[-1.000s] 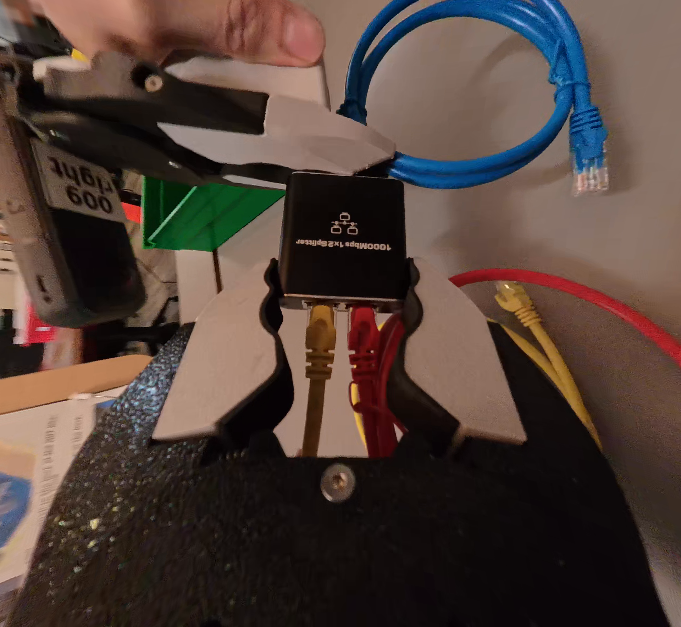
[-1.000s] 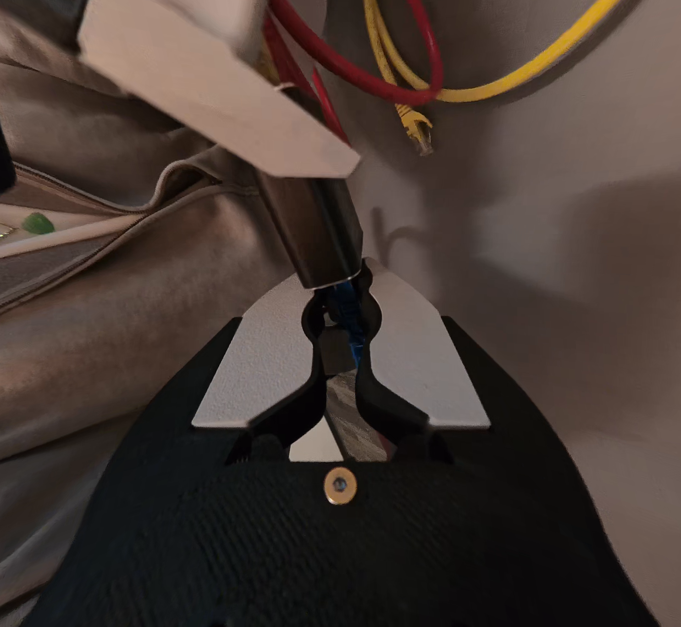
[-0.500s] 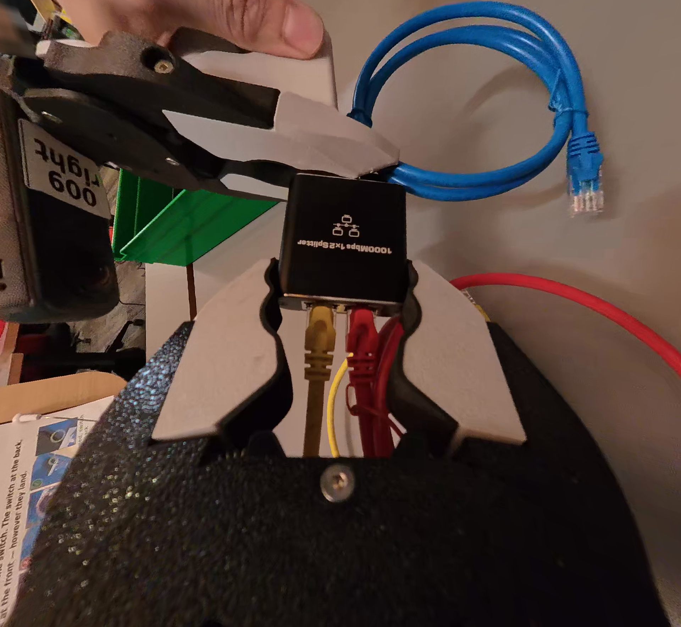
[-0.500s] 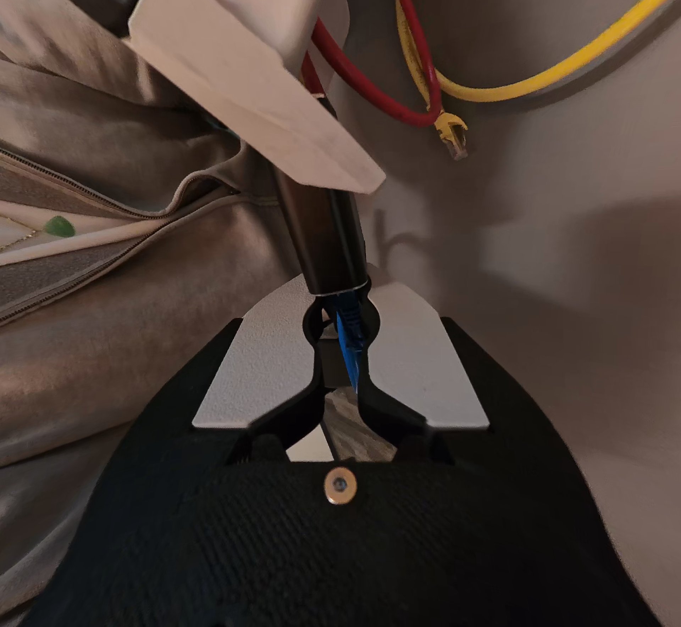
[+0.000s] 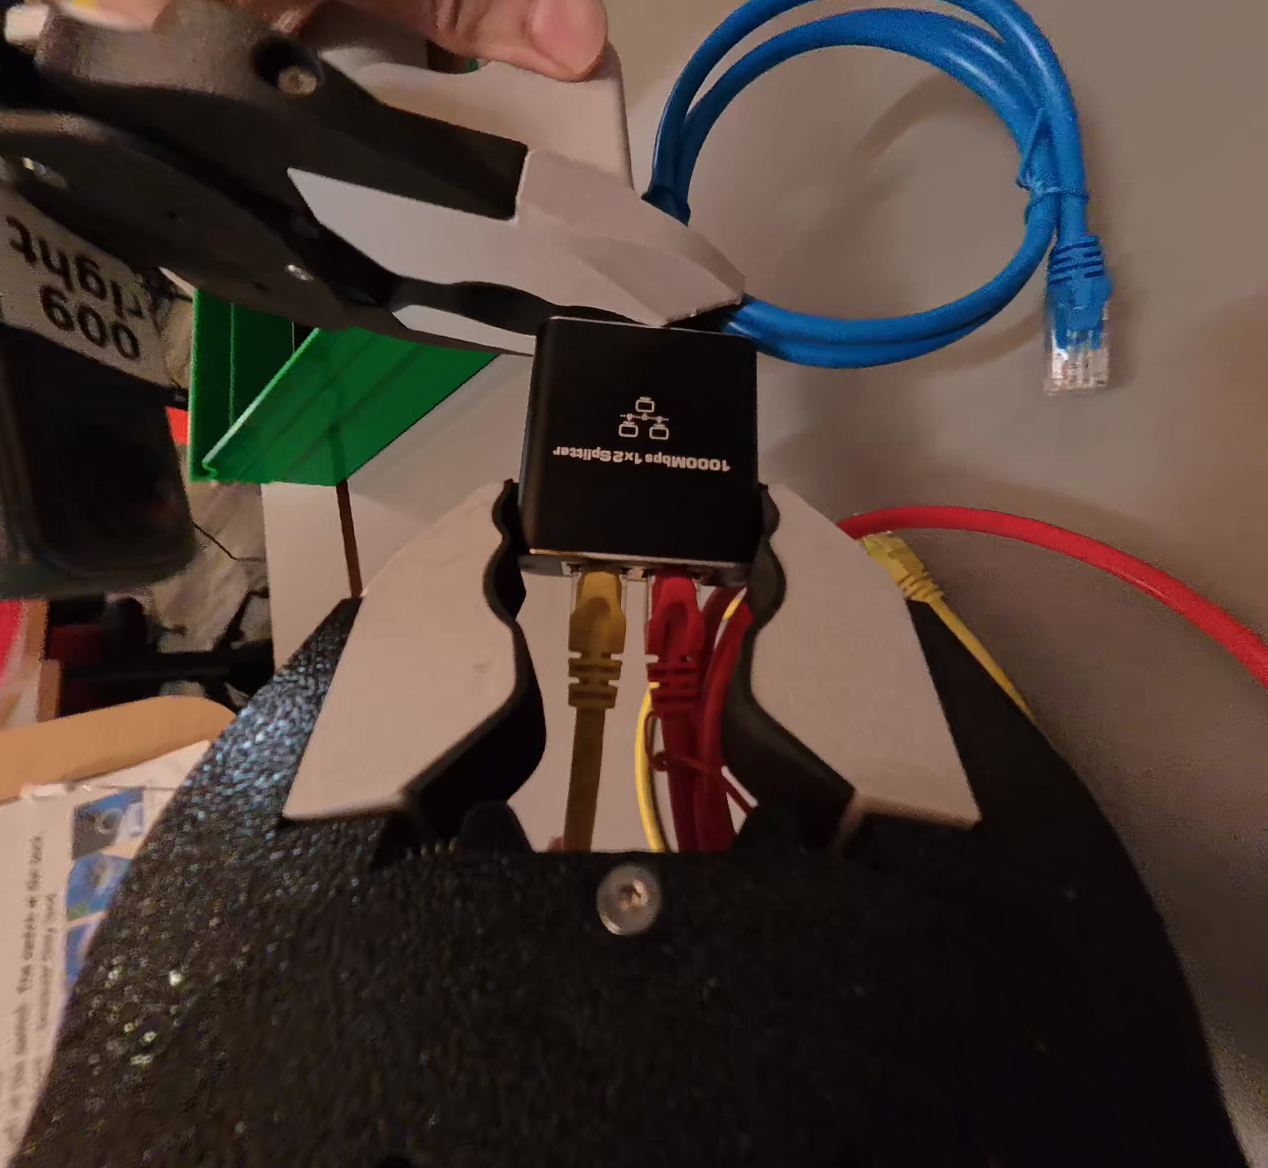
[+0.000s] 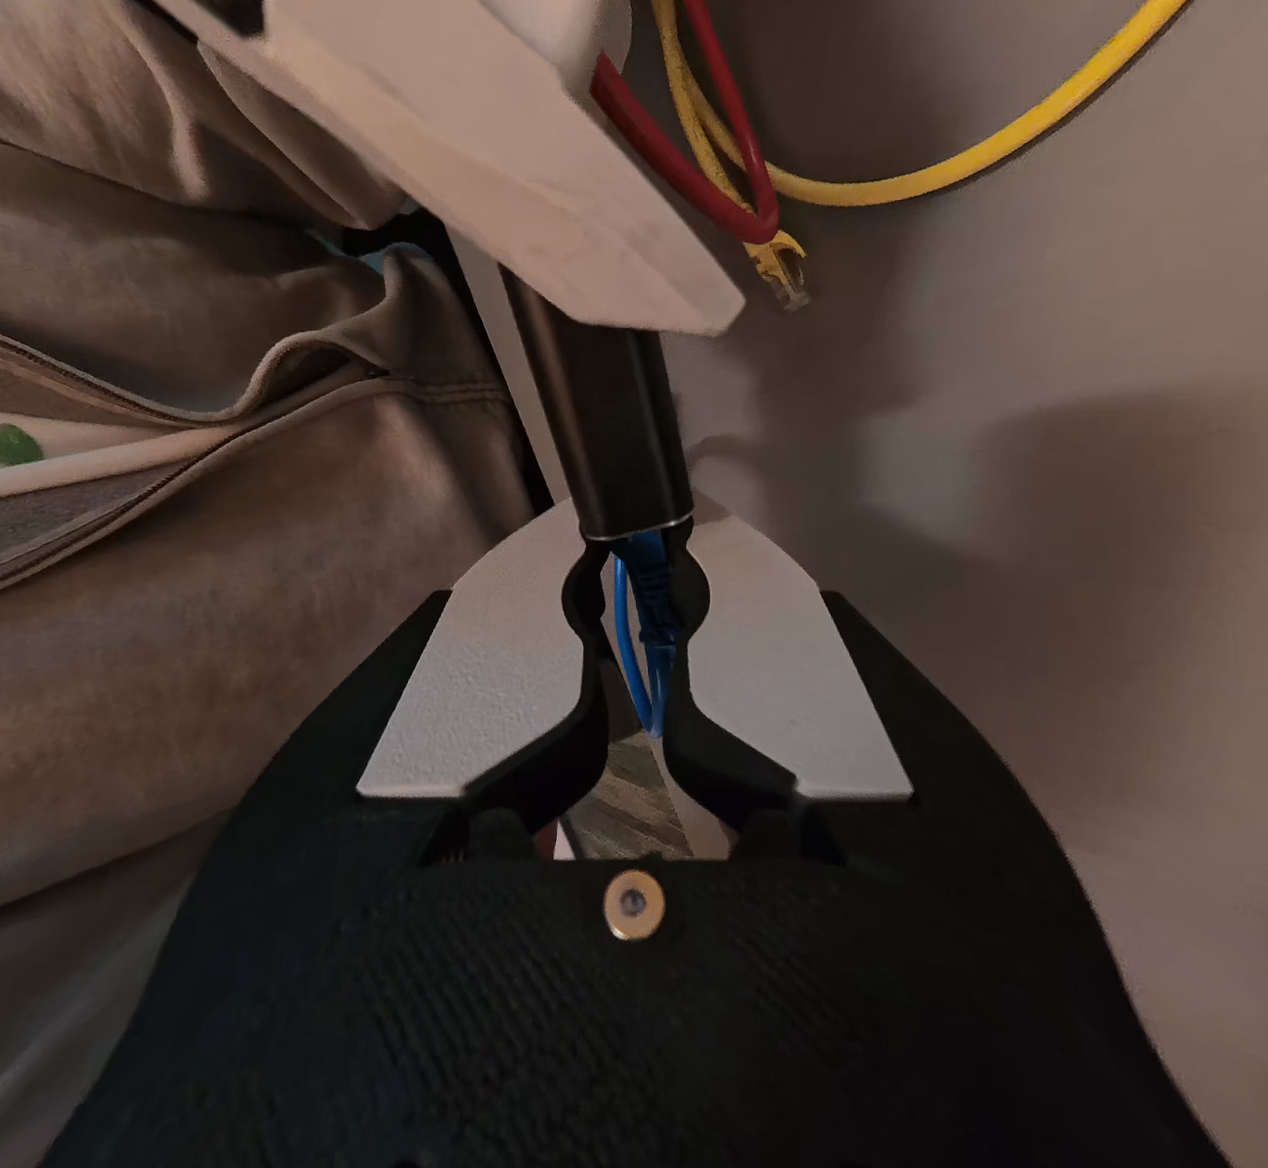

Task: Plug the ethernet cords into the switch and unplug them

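The left gripper (image 5: 635,521) is clamped on the black switch's (image 5: 641,442) sides, with the yellow cord (image 5: 595,627) and red cord (image 5: 676,638) plugged into its near face. At its far end the right gripper (image 6: 635,576) pinches the blue cord's (image 5: 960,175) plug (seated or not — unclear), its loop lying beyond the switch

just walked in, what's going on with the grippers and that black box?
The left gripper is clamped on the sides of the small black box-shaped switch, which has a yellow ethernet plug and a red ethernet plug seated in its near face. The right gripper is closed around the blue ethernet plug at the switch's opposite end. The blue cord's free plug lies loose on the grey tabletop.
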